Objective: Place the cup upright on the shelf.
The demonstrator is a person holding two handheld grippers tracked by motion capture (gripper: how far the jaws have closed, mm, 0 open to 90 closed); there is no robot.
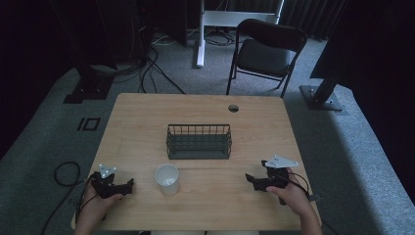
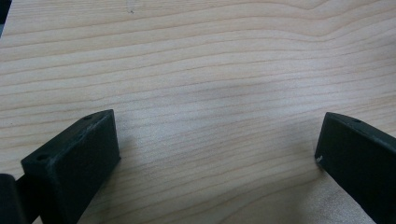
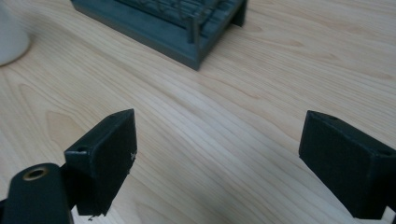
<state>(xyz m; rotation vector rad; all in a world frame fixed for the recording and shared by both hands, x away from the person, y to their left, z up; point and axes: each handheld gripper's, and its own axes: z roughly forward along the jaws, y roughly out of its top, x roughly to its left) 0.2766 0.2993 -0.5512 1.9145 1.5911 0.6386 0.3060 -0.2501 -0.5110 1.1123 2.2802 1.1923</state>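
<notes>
The left gripper [image 1: 128,186] and right gripper [image 1: 250,179] are held low over the near part of the wooden table [image 1: 147,112], each with its jaws spread wide and nothing between them. A white cup [image 1: 167,179] is set upright between both grippers, apart from each. Farther back, a dark wire basket [image 1: 198,141] is placed at the table's centre.

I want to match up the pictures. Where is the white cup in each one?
High view: the white cup stands near the table's front edge, ahead of the wire basket.
Left gripper view: bare wooden table between open jaws.
Right gripper view: the cup is at the top left edge.
Shared landmark: the basket.
</notes>
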